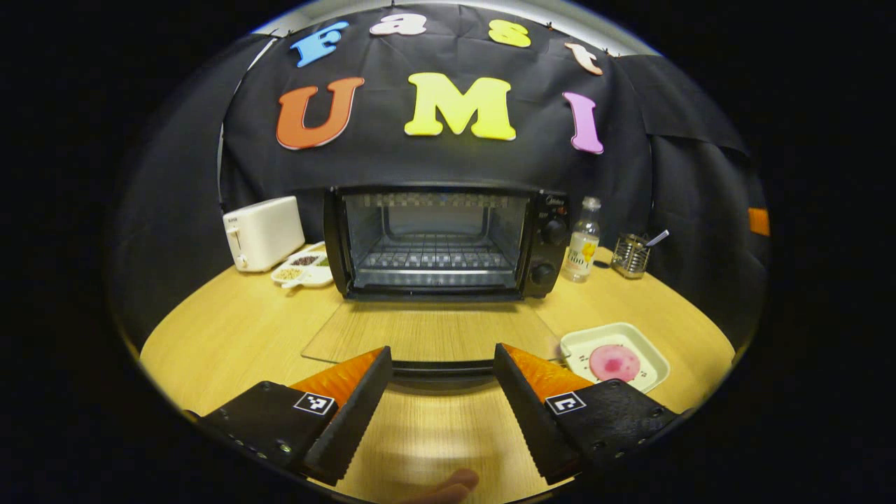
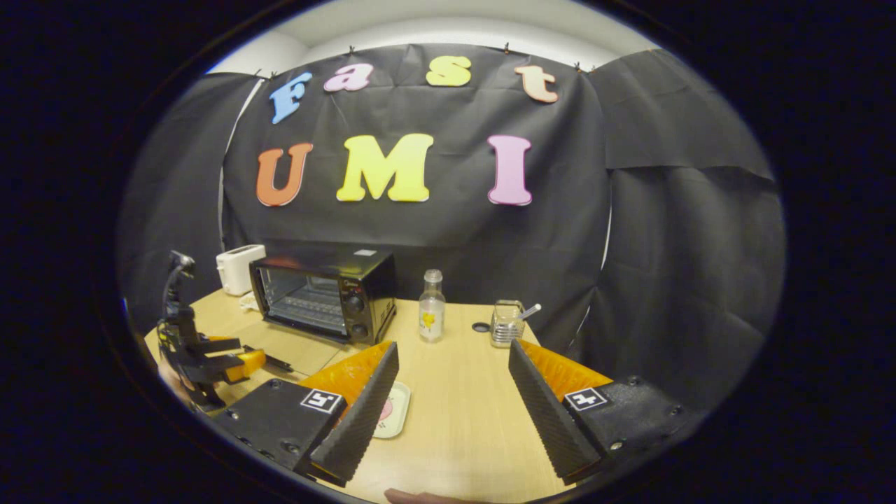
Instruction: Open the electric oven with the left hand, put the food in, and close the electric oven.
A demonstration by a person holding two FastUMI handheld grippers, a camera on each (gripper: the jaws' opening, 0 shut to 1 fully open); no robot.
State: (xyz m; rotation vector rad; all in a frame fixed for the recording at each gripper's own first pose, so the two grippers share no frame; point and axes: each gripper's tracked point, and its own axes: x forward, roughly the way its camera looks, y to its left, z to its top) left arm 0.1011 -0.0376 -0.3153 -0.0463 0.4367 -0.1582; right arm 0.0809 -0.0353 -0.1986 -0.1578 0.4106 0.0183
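Standing open at the back of the wooden table point(image 1: 231, 329), the electric oven point(image 1: 434, 241) has its glass door point(image 1: 427, 332) folded flat, the handle partly hidden behind the left gripper point(image 1: 442, 360), whose fingers are spread wide and hold nothing. Food point(image 1: 614, 362), pink and round, lies on a white tray point(image 1: 647, 346) right of the door; the right gripper point(image 2: 453, 353), also spread and empty, cuts the tray off in its own view. Toaster point(image 1: 262, 232), snack dish point(image 1: 302, 269), bottle point(image 1: 583, 241) and wire holder point(image 1: 630, 255) flank the oven.

Tray point(image 2: 393, 413) half hidden behind right hand-held gripper point(image 2: 448, 381) finger; bottle point(image 1: 583, 241) label too small.
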